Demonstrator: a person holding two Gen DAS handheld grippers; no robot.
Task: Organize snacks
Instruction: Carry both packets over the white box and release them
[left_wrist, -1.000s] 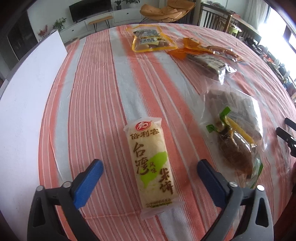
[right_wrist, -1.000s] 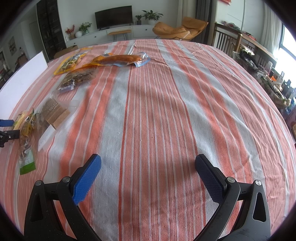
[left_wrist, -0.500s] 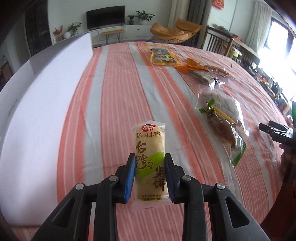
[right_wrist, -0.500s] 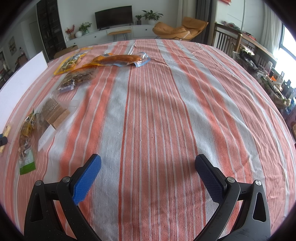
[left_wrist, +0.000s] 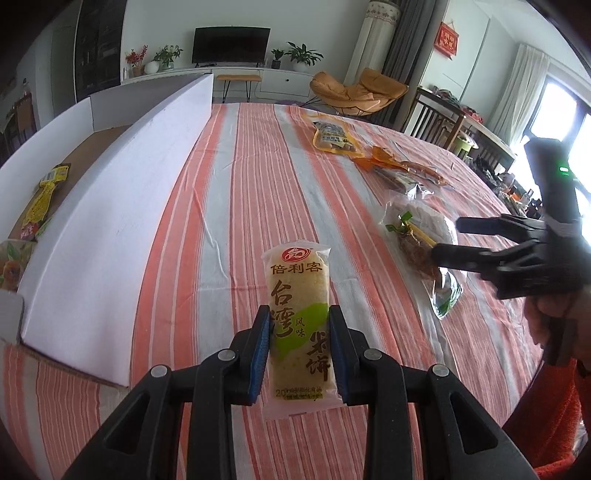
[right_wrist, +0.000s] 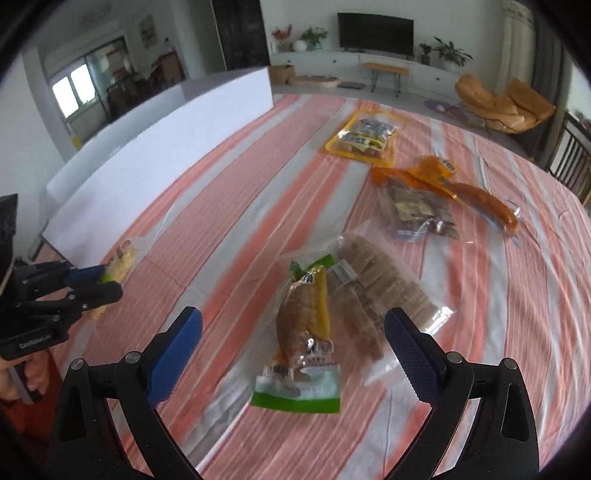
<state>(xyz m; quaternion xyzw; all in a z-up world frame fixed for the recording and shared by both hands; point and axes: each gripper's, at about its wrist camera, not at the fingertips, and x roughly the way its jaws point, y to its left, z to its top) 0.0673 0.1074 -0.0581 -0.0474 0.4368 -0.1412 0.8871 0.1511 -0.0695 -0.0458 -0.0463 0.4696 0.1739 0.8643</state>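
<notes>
Leftmost, a white box (left_wrist: 110, 206) is standing along the table's edge, its long white wall running beside the striped tablecloth (left_wrist: 236, 192); inside it a yellow snack packet (left_wrist: 42, 197) is lying against the far side, with another packet partly showing at the picture's border. Between that wall and the loose snacks a broad lane of bare cloth is lying open.

Over that lane the left gripper (left_wrist: 299, 347) is clamping a rice cracker packet (left_wrist: 299, 317), its blue pads pressing on both long sides of the lower half while the upper end is sticking out ahead of the fingers. From the right wrist view the same packet (right_wrist: 118, 266) is showing just beside the box wall (right_wrist: 155, 155).

Further right, a green-trimmed packet of brown snack (right_wrist: 303, 332) is lying on the cloth, touching and partly overlapping a clear bag of brown wafers (right_wrist: 380, 291). The right gripper (right_wrist: 293, 354) is hanging above the green-trimmed packet with its jaws wide and closing slightly; the packet is sitting between the pads, and they are not pressing on it. Beyond these, a dark clear-wrapped packet (right_wrist: 421, 214), an orange sausage packet (right_wrist: 472, 195) and a yellow-edged pouch (right_wrist: 364, 138) are lying near each other toward the far side. Right of them the cloth is running bare to the table's rounded edge.
</notes>
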